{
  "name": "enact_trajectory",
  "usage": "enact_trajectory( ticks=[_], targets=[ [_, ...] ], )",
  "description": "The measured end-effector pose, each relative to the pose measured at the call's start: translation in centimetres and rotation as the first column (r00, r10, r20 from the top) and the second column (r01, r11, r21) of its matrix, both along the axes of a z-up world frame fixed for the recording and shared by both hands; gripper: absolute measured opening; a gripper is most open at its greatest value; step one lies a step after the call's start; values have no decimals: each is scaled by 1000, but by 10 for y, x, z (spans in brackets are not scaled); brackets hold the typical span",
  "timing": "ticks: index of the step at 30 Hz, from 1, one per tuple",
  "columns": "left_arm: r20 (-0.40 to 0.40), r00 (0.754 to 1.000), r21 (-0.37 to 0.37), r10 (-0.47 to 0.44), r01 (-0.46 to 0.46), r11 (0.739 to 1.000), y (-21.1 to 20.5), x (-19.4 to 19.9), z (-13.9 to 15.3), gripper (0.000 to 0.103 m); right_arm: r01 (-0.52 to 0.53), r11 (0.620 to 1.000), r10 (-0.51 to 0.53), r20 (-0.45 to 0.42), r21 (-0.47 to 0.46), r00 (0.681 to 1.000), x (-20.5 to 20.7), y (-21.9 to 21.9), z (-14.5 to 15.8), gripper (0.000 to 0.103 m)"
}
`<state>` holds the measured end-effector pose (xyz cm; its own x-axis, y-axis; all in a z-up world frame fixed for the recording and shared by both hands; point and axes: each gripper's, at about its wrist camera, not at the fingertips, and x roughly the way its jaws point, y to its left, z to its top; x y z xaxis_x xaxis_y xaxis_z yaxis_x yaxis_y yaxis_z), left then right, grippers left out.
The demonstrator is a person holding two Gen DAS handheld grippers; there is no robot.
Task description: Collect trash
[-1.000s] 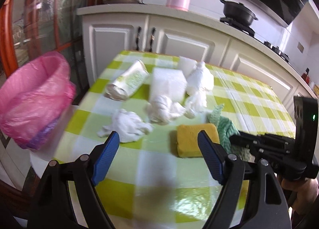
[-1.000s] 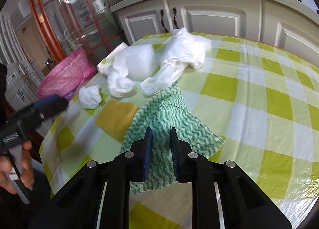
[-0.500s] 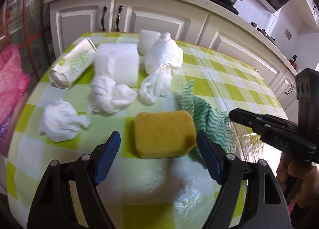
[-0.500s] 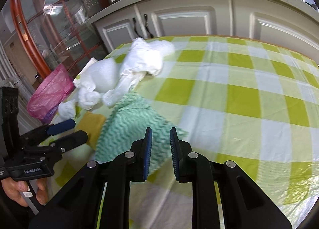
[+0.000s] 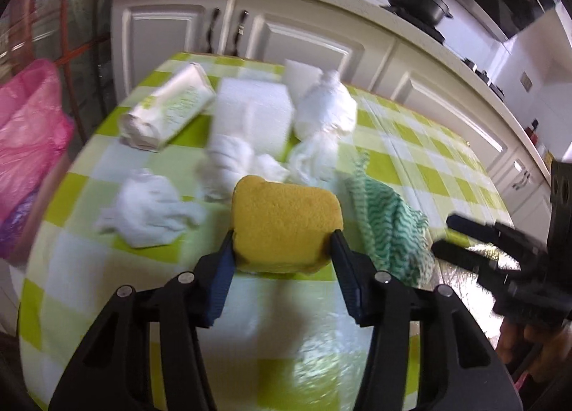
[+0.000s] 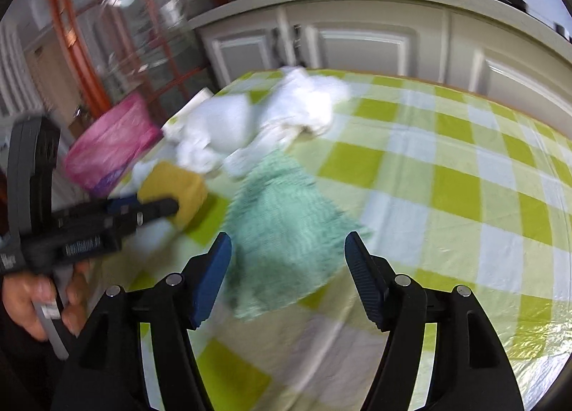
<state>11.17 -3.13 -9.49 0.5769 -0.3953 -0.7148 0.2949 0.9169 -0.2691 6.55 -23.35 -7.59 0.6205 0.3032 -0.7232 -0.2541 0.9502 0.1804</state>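
On the green-checked table (image 5: 439, 168) lies a yellow sponge (image 5: 286, 218). My left gripper (image 5: 282, 250) has it between its jaws, which are closing; both blue pads touch the sponge's sides. In the right wrist view that gripper (image 6: 157, 207) reaches the sponge (image 6: 178, 189) from the left. A green wavy-patterned cloth (image 6: 279, 203) lies flat on the table. My right gripper (image 6: 287, 250) hovers over the cloth's near edge, jaws opening wide, holding nothing. Crumpled white tissues (image 5: 150, 211) and a white wad (image 5: 325, 114) lie behind the sponge.
A bin lined with a pink bag (image 5: 25, 146) stands off the table's left edge. A tissue pack (image 5: 168, 114) and a white foam block (image 5: 254, 110) lie at the back. White cabinets (image 5: 304, 43) run behind. The table's right half is bare cloth.
My left gripper has moved forward and down onto the sponge and its jaws have narrowed around it. My right gripper has gone from shut to wide open over the green cloth.
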Motion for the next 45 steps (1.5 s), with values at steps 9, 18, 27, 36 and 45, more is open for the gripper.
enact_trajectory(
  ticks=[9, 18, 27, 36, 45],
  targets=[
    [18, 999, -18, 46, -46, 999, 31, -11, 6, 51, -60, 997, 56, -76, -57, 996, -10, 26, -28, 9],
    [69, 995, -39, 67, -65, 997, 42, -20, 26, 51, -29, 985, 34, -23, 168, 999, 2, -4, 21, 5],
    [110, 990, -64, 85, -78, 995, 51, -31, 42, 51, 4, 963, -11, 25, 268, 1000, 25, -33, 73, 5],
    [119, 989, -69, 92, -84, 994, 57, -34, 46, 51, 53, 985, -50, -21, 161, 999, 65, -31, 39, 12],
    [92, 990, -60, 104, -99, 993, 62, -26, 36, 51, 105, 990, -106, 2, 96, 994, 54, -34, 22, 81]
  ],
)
